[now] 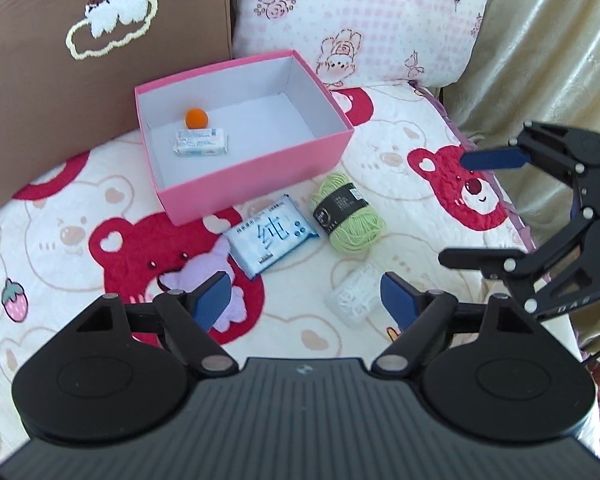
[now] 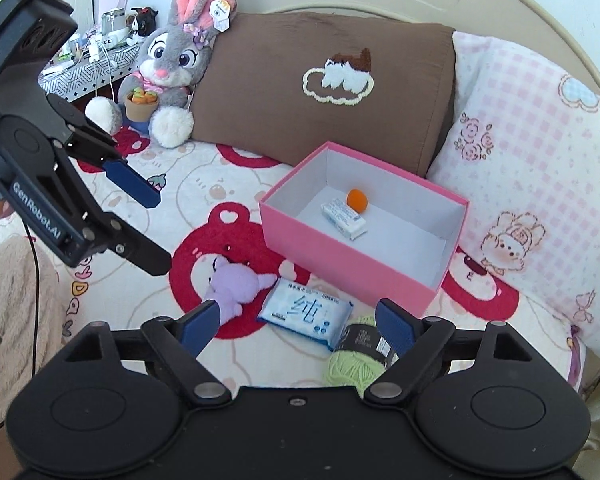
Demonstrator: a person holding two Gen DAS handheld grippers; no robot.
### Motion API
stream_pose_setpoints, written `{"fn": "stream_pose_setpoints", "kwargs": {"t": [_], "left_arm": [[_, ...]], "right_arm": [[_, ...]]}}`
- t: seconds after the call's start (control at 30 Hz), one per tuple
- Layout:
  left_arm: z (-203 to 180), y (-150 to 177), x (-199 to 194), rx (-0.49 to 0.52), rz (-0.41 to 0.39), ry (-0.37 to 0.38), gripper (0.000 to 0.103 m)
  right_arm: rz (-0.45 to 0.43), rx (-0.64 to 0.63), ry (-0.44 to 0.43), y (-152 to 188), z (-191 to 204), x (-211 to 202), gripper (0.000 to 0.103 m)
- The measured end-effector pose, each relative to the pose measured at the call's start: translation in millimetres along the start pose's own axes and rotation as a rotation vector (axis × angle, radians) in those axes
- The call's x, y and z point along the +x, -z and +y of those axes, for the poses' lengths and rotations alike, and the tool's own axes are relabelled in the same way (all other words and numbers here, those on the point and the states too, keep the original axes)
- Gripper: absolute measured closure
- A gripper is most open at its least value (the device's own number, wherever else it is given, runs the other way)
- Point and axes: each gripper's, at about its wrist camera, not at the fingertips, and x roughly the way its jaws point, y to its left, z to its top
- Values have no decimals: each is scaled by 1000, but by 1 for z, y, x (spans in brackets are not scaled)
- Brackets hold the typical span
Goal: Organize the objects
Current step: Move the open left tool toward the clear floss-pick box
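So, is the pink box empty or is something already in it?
Not empty. The pink box holds a small orange ball and a white tissue pack; the rest of its floor is bare.

We see an open pink box (image 1: 260, 184) holding an orange ball (image 1: 196, 117) touching a white packet (image 1: 201, 141). Just in front lie a blue tissue pack (image 1: 271, 236), green yarn (image 1: 346, 216), a purple plush (image 2: 236, 282) and a clear container (image 1: 354, 298).
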Motion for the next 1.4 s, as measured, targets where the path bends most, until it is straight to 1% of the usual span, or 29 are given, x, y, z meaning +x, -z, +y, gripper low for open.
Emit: {"fn": "stream_pose_setpoints", "kwargs": {"t": [0.07, 0.13, 0.23, 0.33, 0.37, 0.47, 0.53, 0.63, 0.7, 0.93, 1.03, 1.1, 1.2, 1.3, 1.4], "left_arm": [[-3, 2, 2, 4, 10, 10, 21], [-6, 5, 2, 5, 8, 26, 17], [-6, 10, 3, -15, -9, 85, 16], [-5, 17, 6, -59, -20, 128, 8], [-5, 19, 7, -67, -21, 136, 7], [-6, 24, 15, -76, 1, 123, 7], [-7, 27, 22, -75, 18, 114, 7], [-12, 30, 31, -60, 41, 103, 7], [-15, 33, 37, -50, 52, 98, 7], [-22, 45, 69, -69, 106, 126, 6], [-23, 48, 84, -92, 119, 134, 6], [-23, 51, 94, -113, 126, 140, 6], [-22, 56, 110, -151, 135, 146, 6], [-20, 65, 130, -168, 159, 135, 6], [-15, 70, 146, -202, 163, 126, 6]], "right_arm": [[18, 3, -23, 7, 0, -1, 15], [31, 3, -33, 14, 2, -2, 15], [55, -11, -44, 24, 6, 0, 15], [74, -15, -54, 33, 10, 3, 15], [80, -17, -58, 35, 12, 5, 15], [91, -31, -67, 45, 17, 10, 15], [83, -43, -54, 53, 22, 13, 15], [90, -61, -61, 64, 28, 19, 15], [89, -86, -45, 70, 33, 24, 15], [100, -99, -60, 83, 40, 42, 15], [138, -64, -125, 86, 36, 53, 15], [152, -30, -146, 88, 33, 60, 15], [177, 15, -143, 90, 28, 72, 15], [193, 101, -148, 96, 19, 83, 15], [218, 99, -118, 101, 18, 91, 15]]}}
